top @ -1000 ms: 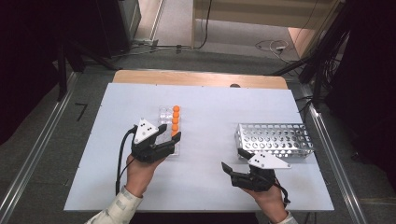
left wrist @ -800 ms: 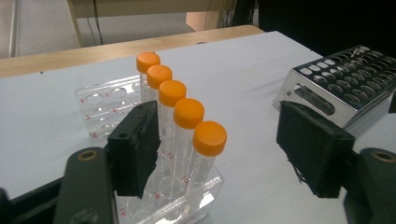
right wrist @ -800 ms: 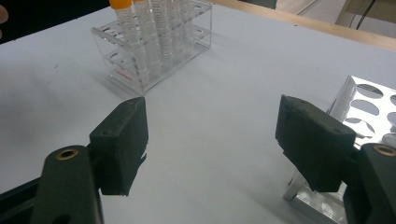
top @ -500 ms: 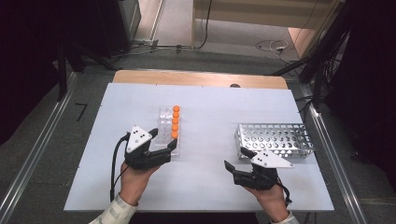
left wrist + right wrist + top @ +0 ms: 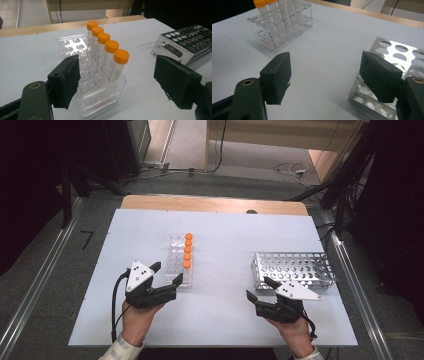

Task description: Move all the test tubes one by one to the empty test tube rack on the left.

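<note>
A clear plastic rack (image 5: 176,261) stands mid-table with several orange-capped tubes (image 5: 188,250) upright in its right row. My left gripper (image 5: 166,272) sits just short of the rack's near end. Its jaws have just been opening and stand open, with nothing gripped. In the left gripper view the tubes (image 5: 107,53) and clear rack (image 5: 100,98) rise just ahead of the left gripper (image 5: 122,83). My right gripper (image 5: 258,288) rests open by the near left corner of a perforated metal rack (image 5: 295,268). Nothing lies between the right gripper (image 5: 324,80) pads.
The white table (image 5: 225,315) ends in a wooden strip (image 5: 210,204) at the far side. In the right gripper view the metal rack (image 5: 402,57) lies close on the right and the clear rack (image 5: 274,37) far left. Cables trail from both grippers.
My left gripper has drawn back from the clear rack toward the near left, and its jaws have spread wider. The right gripper has stayed put.
</note>
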